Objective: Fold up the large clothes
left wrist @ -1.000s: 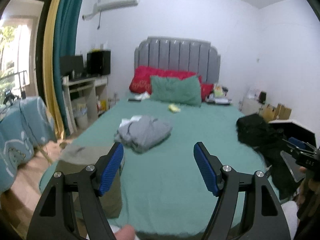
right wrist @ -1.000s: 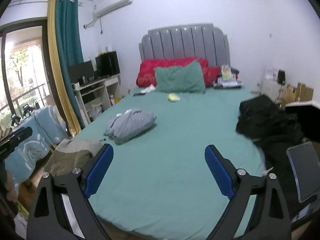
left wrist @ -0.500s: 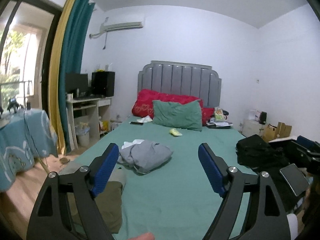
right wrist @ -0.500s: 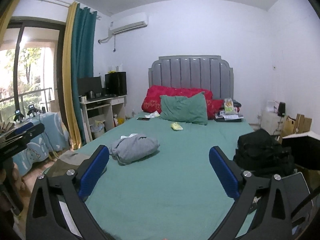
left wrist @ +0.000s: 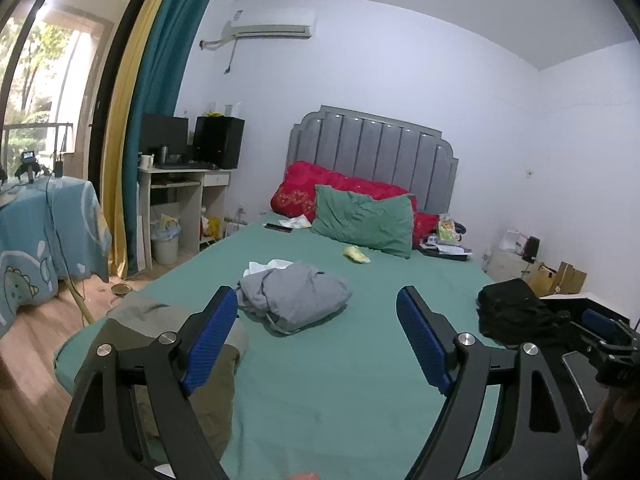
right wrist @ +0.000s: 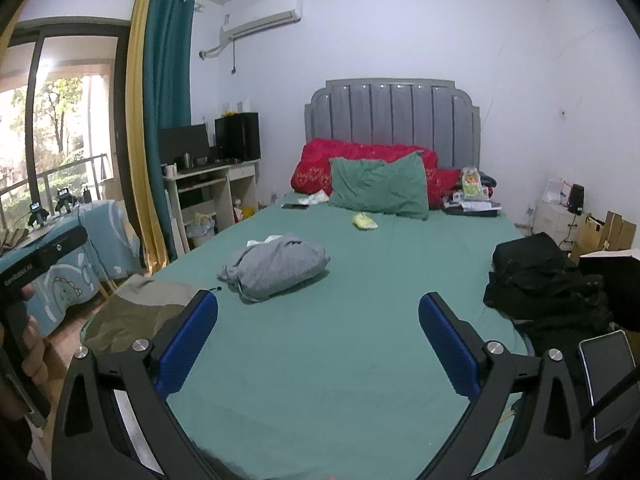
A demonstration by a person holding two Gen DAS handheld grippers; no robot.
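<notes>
Both grippers, left gripper (left wrist: 318, 338) and right gripper (right wrist: 318, 344), are hovering spread wide and holding nothing above the green bed (right wrist: 340, 360). Ahead, a crumpled grey garment (right wrist: 276, 266) is lying mid-bed, an olive garment (left wrist: 168, 344) at the near-left corner, black clothes (right wrist: 540, 280) at right.

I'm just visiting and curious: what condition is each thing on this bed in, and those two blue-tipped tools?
left tool: open, empty
right tool: open, empty
grey garment: bunched, unfolded
olive garment: draped over the bed's near left corner
black clothes: heaped at the right edge
green pillow: propped against the red bedding
</notes>
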